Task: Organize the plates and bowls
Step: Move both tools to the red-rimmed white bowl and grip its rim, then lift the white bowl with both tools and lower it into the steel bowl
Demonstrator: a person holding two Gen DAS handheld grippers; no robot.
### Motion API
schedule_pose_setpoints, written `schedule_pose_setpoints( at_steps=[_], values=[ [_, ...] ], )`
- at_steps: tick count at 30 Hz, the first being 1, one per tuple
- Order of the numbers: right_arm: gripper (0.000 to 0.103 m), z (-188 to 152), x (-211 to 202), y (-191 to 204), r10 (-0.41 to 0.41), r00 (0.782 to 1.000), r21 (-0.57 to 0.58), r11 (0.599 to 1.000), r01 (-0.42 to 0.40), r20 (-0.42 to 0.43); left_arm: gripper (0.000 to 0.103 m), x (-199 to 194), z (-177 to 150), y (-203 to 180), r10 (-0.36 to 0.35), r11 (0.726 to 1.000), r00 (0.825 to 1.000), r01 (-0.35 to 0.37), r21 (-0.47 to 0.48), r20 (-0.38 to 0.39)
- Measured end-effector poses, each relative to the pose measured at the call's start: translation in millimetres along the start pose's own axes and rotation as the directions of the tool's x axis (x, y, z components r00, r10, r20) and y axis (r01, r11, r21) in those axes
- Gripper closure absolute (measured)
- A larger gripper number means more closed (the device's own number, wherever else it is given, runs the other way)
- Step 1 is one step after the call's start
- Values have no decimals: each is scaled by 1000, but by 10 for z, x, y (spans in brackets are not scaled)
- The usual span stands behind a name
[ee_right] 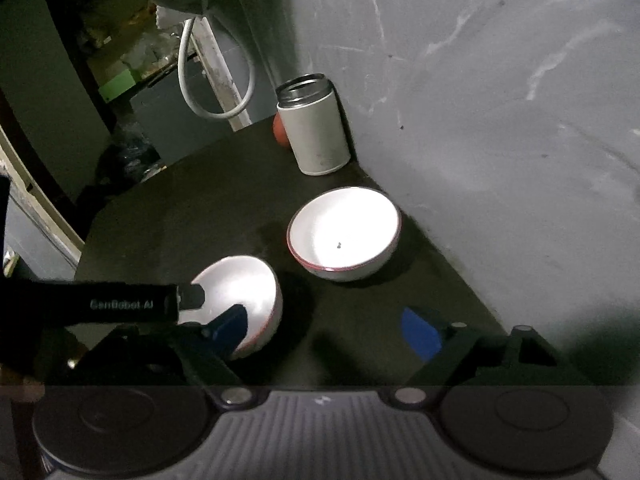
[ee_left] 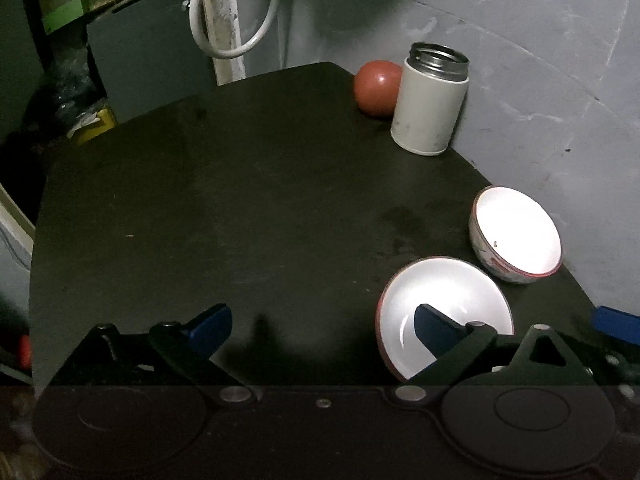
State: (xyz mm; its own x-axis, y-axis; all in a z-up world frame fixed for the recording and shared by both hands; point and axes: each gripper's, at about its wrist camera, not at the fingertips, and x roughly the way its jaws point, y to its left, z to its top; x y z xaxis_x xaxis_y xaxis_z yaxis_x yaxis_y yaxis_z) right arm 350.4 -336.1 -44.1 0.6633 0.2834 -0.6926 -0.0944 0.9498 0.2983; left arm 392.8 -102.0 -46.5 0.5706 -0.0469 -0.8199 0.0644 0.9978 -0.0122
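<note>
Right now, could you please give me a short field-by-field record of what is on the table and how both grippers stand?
surface: dark table against a grey wall
near bowl: white with red rim, empty
far bowl: white with red rim, empty, beside the wall, a small dark speck inside
canister: white, open metal top, upright near the table's far corner
red ball: round red object, partly behind the canister
left gripper: open, holding nothing
right gripper: open, holding nothing

A white canister [ee_left: 430, 106] with an open metal mouth is being kept upright on the dark table [ee_left: 240, 208], a red ball [ee_left: 377, 87] touching it behind; a white cable [ee_left: 232, 8] is hanging beyond.
</note>
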Motion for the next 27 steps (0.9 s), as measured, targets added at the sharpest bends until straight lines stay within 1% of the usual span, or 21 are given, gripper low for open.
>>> schedule_pose_setpoints(
  at_steps=[2,4,7,10,11,13,15,18,20,22,24,25,27],
  values=[
    [21,28,66,16,8,1000,-2,1000,-8,-10,13,25,6,18,-8,1000,1000,8,-5,-13],
    [25,44,118,31,21,1000,-3,1000,-21,-20,14,36,7,30,-10,1000,1000,10,-8,-20],
    [30,58,197,70,30,999,-10,999,-31,-39,20,66,-1,31,-13,1000,999,13,-15,-29],
    [39,52,259,90,45,997,-8,999,-45,-56,23,103,-22,10,-25,999,999,24,-22,-39],
    [42,54,260,96,48,997,-8,999,-48,-59,26,112,-33,2,-30,999,999,29,-24,-43],
    [46,52,278,114,53,996,-13,998,-54,-64,32,131,-43,-4,-43,999,998,41,-32,-50],
    [53,57,297,129,62,996,-14,998,-63,-67,47,151,-61,0,-63,997,996,60,-45,-60],
    [61,66,331,143,72,995,-12,997,-73,-70,61,180,-62,4,-104,993,992,100,-66,-70],
    [62,80,348,145,73,995,-7,997,-74,-75,62,185,-60,-8,-128,990,989,123,-67,-74],
    [65,77,358,153,70,994,-9,997,-71,-78,62,179,-64,-12,-135,989,988,129,-74,-74],
    [70,74,360,160,71,994,-14,997,-72,-79,69,183,-66,-7,-148,987,986,142,-80,-75],
    [71,72,361,158,76,994,-13,997,-78,-79,71,180,-68,-4,-155,985,985,149,-84,-73],
    [76,63,360,164,84,993,-13,996,-86,-79,79,172,-70,0,-168,983,983,162,-89,-69]
  ],
)
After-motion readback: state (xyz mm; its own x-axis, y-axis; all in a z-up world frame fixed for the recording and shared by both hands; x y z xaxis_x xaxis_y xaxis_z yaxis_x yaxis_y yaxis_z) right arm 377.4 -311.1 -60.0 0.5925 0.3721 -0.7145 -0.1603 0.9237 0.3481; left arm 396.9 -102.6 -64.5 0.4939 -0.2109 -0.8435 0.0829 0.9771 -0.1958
